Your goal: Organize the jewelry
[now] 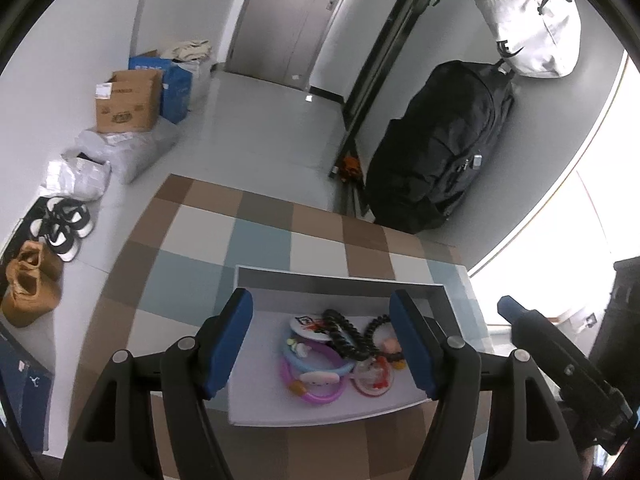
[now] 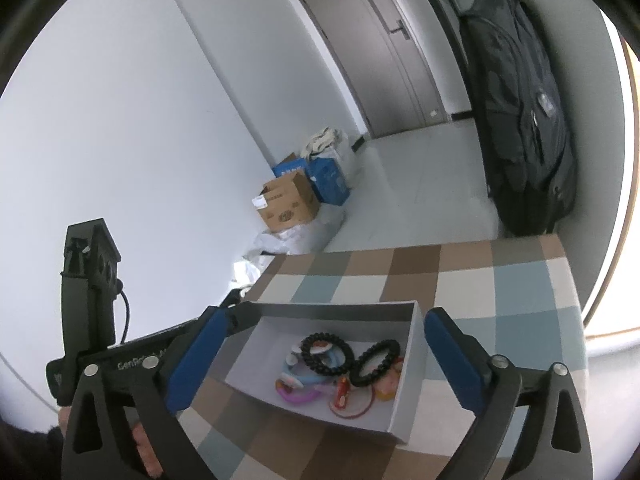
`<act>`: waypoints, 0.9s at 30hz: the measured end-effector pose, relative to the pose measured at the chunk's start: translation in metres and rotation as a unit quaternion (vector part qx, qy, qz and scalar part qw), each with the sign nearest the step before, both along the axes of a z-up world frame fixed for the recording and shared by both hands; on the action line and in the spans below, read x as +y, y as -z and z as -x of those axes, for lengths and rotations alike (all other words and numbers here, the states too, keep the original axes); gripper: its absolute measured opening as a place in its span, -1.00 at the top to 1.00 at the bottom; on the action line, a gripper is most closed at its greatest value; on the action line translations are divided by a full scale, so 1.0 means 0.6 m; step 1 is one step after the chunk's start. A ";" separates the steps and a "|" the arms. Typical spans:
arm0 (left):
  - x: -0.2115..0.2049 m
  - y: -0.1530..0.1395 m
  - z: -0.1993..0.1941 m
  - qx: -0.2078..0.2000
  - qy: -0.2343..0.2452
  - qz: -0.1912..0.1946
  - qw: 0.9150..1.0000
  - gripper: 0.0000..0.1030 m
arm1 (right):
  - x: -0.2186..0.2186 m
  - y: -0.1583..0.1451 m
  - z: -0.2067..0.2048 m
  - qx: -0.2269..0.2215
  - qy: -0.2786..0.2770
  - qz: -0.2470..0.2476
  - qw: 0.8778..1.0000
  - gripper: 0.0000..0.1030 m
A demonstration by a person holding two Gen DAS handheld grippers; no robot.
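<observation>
Where left claw (image 2: 224, 316) shows, body reads "GenRo", rest hidden.

Both tools share one build: the left gripper (image 1: 322, 340) and the right gripper (image 2: 320, 354) have black plastic arms with triangular cut-outs, round silver screws at the joints and flat blue pads on the fingers (image 1: 230, 344). On the left tool's black body, at nine o'clock in the right view, white lettering shows, a black cable (image 2: 125, 312) loops, and a dark boxy mount (image 2: 90, 256) rises.
</observation>
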State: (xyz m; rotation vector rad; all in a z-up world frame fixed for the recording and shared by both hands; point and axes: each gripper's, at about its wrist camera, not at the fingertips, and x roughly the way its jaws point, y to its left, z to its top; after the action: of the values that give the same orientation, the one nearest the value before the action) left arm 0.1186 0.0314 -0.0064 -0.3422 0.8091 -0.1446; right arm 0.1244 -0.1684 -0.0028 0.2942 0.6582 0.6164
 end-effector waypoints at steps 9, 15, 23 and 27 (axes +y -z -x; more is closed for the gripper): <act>0.001 -0.022 0.036 -0.035 -0.019 -0.037 0.999 -0.58 | 0.000 -0.010 0.034 -0.028 0.005 0.026 0.999 -1.00; -0.002 -0.027 0.059 -0.046 -0.030 -0.060 0.997 -0.59 | 0.006 -0.011 0.060 -0.043 0.003 0.052 0.998 -1.00; -0.002 -0.026 0.089 -0.044 -0.047 -0.081 0.995 -0.60 | 0.008 -0.002 0.086 -0.037 0.002 0.069 0.997 -1.00; -0.004 -0.026 0.102 -0.047 -0.051 -0.087 0.994 -0.60 | 0.008 0.001 0.099 -0.033 0.001 0.078 0.996 -1.00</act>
State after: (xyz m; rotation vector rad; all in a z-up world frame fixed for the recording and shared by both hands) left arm 0.0572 0.0288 0.0094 -0.2099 0.7048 0.0049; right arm 0.0650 -0.1638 -0.0033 0.1283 0.6386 0.5661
